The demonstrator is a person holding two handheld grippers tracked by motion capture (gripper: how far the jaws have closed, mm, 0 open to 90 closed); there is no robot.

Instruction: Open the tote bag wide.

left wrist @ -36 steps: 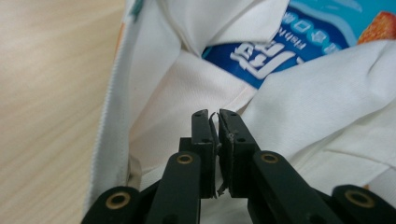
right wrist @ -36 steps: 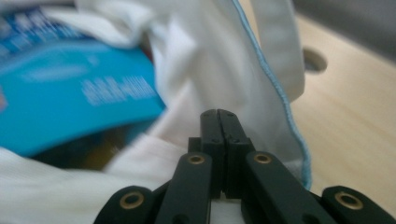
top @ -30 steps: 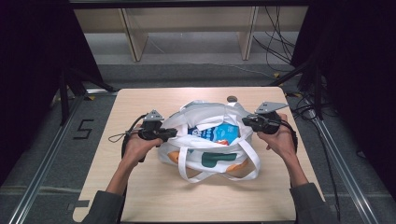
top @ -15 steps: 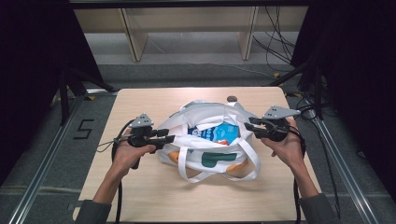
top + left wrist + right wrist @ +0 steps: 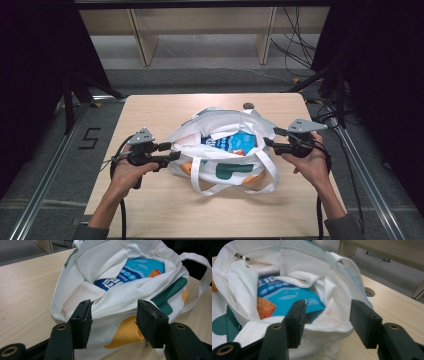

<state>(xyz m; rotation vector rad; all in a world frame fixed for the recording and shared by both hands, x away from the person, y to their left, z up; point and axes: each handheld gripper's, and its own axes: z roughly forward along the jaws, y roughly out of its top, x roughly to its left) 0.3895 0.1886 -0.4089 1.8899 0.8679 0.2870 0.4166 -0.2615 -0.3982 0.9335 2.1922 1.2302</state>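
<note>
A white cloth tote bag with green and orange print [image 5: 220,150] lies at the centre of the pale wooden table [image 5: 150,210], its mouth spread wide and its two white loop handles [image 5: 235,185] spilling toward six o'clock. Inside it lies a blue plastic snack packet with white lettering [image 5: 234,142], well down between the cloth walls, so the packing itself looks done, or else the packet is waiting to be lifted out; I cannot tell which.

The left gripper [image 5: 167,153] sits at nine o'clock of the bag, jaws apart, their tips at the bag's edge. The left gripper view shows the rim cloth [image 5: 117,302] lying between the spread jaws, not pinched. The right gripper [image 5: 270,137] is at three o'clock, also gaping; in the right gripper view one jaw sits inside the rim above the packet [image 5: 284,295] and the other outside the wall, nothing clamped.

Judged from this, the bag stands opened and held by neither tool; a grip on rim, handles or packet is what is left
</note>
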